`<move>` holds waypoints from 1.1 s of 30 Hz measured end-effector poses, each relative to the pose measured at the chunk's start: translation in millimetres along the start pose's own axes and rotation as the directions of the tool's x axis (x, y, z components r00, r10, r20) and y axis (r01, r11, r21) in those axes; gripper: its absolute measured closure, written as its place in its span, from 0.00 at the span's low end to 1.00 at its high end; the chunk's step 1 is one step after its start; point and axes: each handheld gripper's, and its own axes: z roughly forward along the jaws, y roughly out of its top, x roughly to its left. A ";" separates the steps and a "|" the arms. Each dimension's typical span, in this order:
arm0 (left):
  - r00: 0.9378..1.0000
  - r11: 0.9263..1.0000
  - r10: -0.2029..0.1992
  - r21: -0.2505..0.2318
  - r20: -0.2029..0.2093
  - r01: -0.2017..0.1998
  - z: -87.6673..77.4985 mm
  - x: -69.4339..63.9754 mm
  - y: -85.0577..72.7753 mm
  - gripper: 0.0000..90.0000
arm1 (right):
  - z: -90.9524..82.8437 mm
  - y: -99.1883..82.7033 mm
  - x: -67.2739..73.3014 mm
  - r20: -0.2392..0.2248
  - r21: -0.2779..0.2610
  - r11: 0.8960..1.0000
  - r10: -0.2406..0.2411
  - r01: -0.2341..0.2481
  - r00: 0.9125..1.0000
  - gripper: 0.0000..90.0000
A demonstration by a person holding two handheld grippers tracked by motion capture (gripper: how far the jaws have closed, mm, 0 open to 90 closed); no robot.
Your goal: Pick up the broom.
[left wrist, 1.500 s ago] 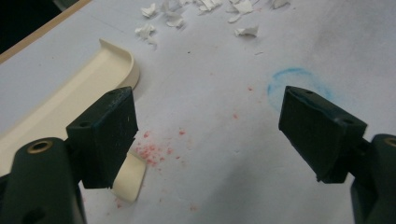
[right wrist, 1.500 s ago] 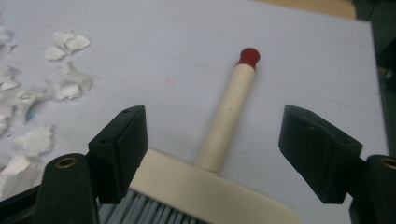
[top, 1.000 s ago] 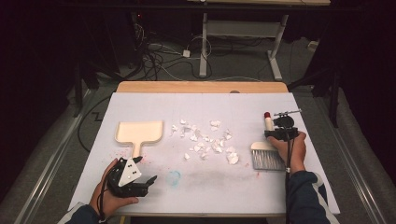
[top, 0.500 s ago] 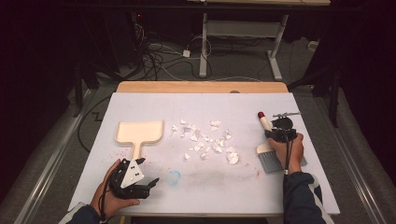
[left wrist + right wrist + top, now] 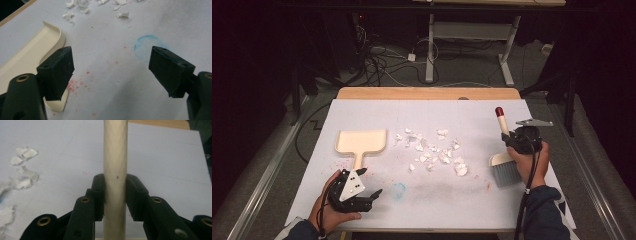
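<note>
Right gripper (image 5: 512, 142) first: we see both pads clamped hard on the cream handle of the brush (image 5: 502, 167), and the jaws have just been closing onto it. In the right gripper view the brush handle (image 5: 115, 170) runs straight up between the two black jaws, pinched on either side. From the high view we see the brush at the right side of the white table (image 5: 462, 210), its red-tipped end pointing away from the person and its grey bristles toward the near edge, just right of the paper scraps (image 5: 432, 152).

Over on the left we have the left gripper (image 5: 374, 195) resting low near the front edge, jaws spread wide with nothing between them. Its own view shows bare tabletop between the pads, with red specks and a faint blue ring (image 5: 147, 46) on it.

We spot the dustpan (image 5: 361, 142) lying flat at the left, its handle toward the person and ending just beside the left gripper. The scraps sit scattered mid-table, between dustpan and brush, apart from both.
</note>
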 end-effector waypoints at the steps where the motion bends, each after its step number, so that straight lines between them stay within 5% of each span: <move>1: 1.000 1.000 -0.002 -0.001 0.000 0.002 0.1 -0.2 0.9 0.22 | -2.9 0.4 0.3 -0.001 -0.011 1.000 -0.003 0.003 1.000 0.79; 10: 0.999 0.999 -0.019 -0.036 0.037 0.020 4.6 -3.2 14.9 0.22 | -34.0 5.8 7.1 -0.035 -0.108 0.994 -0.026 0.022 0.999 0.79; 16: 0.993 0.991 -0.044 -0.122 0.106 0.057 13.3 -15.1 50.7 0.24 | -55.4 13.0 22.1 -0.058 -0.179 0.983 -0.051 0.039 0.997 0.79; 21: 0.983 0.980 -0.027 -0.190 0.184 0.063 25.3 -31.9 88.0 0.25 | -75.0 17.1 48.1 -0.086 -0.247 0.967 -0.087 0.063 0.993 0.79; 22: 0.975 0.973 -0.012 -0.221 0.220 0.062 31.7 -41.3 104.6 0.24 | -78.1 17.6 53.4 -0.091 -0.258 0.964 -0.092 0.066 0.992 0.79; 25: 0.973 0.970 -0.004 -0.236 0.232 0.060 37.0 -49.5 117.8 0.25 | -83.4 18.2 64.0 -0.110 -0.284 0.956 -0.102 0.067 0.989 0.79; 26: 0.964 0.963 -0.004 -0.260 0.267 0.076 42.2 -56.9 131.0 0.25 | -87.4 18.3 75.9 -0.122 -0.305 0.949 -0.119 0.077 0.985 0.79; 28: 0.962 0.959 -0.009 -0.269 0.275 0.085 44.9 -60.5 137.4 0.25 | -88.8 18.1 80.4 -0.126 -0.312 0.947 -0.120 0.076 0.985 0.79; 30: 0.943 0.946 -0.020 -0.300 0.333 0.126 52.8 -70.2 155.1 0.26 | -94.3 17.1 99.3 -0.152 -0.342 0.936 -0.143 0.083 0.978 0.79; 33: 0.936 0.943 -0.022 -0.305 0.351 0.137 58.7 -76.1 162.7 0.26 | -97.0 15.9 110.1 -0.159 -0.357 0.930 -0.157 0.091 0.975 0.79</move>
